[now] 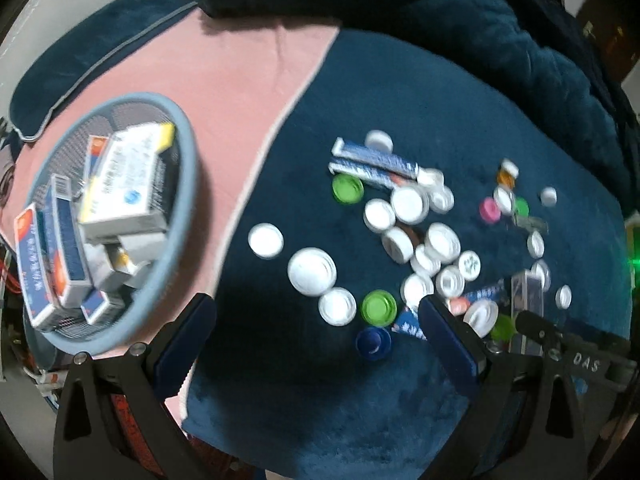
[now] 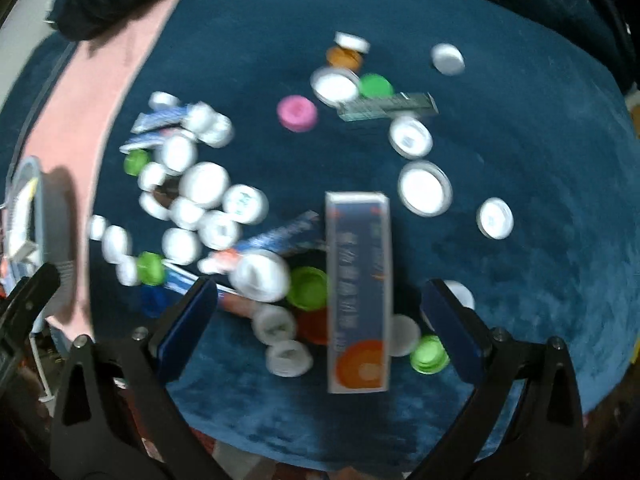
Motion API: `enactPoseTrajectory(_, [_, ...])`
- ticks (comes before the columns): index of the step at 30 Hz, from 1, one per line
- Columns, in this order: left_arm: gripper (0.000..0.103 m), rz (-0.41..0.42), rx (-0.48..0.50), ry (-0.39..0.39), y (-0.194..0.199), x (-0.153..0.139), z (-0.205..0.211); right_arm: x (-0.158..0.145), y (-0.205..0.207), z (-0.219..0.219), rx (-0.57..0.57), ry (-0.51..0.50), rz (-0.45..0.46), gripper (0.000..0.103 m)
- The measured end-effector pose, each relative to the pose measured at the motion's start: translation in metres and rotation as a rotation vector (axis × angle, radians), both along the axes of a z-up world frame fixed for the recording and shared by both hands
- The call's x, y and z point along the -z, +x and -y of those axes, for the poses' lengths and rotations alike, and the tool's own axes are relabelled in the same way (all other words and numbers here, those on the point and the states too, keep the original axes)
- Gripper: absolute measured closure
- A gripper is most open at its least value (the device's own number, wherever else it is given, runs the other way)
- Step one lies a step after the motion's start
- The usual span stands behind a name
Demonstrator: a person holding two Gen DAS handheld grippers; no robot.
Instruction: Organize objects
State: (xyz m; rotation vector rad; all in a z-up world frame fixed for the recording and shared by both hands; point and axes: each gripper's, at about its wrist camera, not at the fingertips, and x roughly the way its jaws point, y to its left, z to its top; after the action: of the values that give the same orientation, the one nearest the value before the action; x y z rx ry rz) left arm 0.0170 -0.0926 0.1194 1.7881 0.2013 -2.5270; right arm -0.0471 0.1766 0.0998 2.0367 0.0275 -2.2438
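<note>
Many white, green and pink bottle caps and a few long boxes lie scattered on a dark blue blanket (image 1: 360, 92). A round blue-rimmed basket (image 1: 188, 208) at the left holds several medicine boxes (image 1: 120, 184). My left gripper (image 1: 316, 316) is open and empty above the blanket, near a dark blue cap (image 1: 373, 343) and a green cap (image 1: 378, 307). My right gripper (image 2: 320, 300) is open over a blue box with an orange circle (image 2: 357, 292), which lies on the caps between the fingers, not touched.
A pink cloth (image 1: 224, 80) lies under the basket. Two long blue tube boxes (image 1: 372, 164) lie at mid blanket. A pink cap (image 2: 297, 113), an orange bottle (image 2: 343, 56) and a green strip box (image 2: 388, 106) lie farther off. The right gripper shows in the left view (image 1: 560, 344).
</note>
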Motion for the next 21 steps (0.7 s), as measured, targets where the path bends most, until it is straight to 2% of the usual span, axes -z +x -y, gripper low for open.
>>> enactPoseTrajectory(3, [0.001,0.010,0.059,-0.014,0.001,0.008,-0.010,0.012,-0.002,-0.007,0.027,0.016,0.036,0.003])
enactPoseTrajectory(6, [0.001,-0.006,0.147,-0.049,0.003,0.012,-0.024,0.024,-0.005,-0.016,0.062,0.066,0.063,0.023])
enactPoseTrajectory(7, [0.001,-0.009,0.169,-0.054,0.003,0.013,-0.028,0.028,-0.007,-0.019,0.068,0.070,0.074,0.027])
enactPoseTrajectory(8, [0.001,-0.019,0.208,-0.061,0.004,0.015,-0.034,0.032,-0.008,-0.022,0.074,0.064,0.092,0.035])
enactPoseTrajectory(10, [0.002,-0.034,0.256,-0.076,0.006,0.016,-0.041,0.044,-0.010,-0.030,0.098,0.006,0.145,0.058])
enactPoseTrajectory(11, [0.002,-0.043,0.297,-0.090,0.008,0.018,-0.048,0.047,-0.010,-0.034,0.113,-0.020,0.164,0.065])
enactPoseTrajectory(16, [0.008,-0.048,0.475,-0.148,0.015,0.031,-0.074,0.034,-0.018,-0.045,0.125,-0.062,0.104,0.065])
enactPoseTrajectory(21, [0.012,-0.075,0.745,-0.258,0.025,0.053,-0.118,0.033,-0.029,-0.049,0.139,-0.117,0.105,0.065])
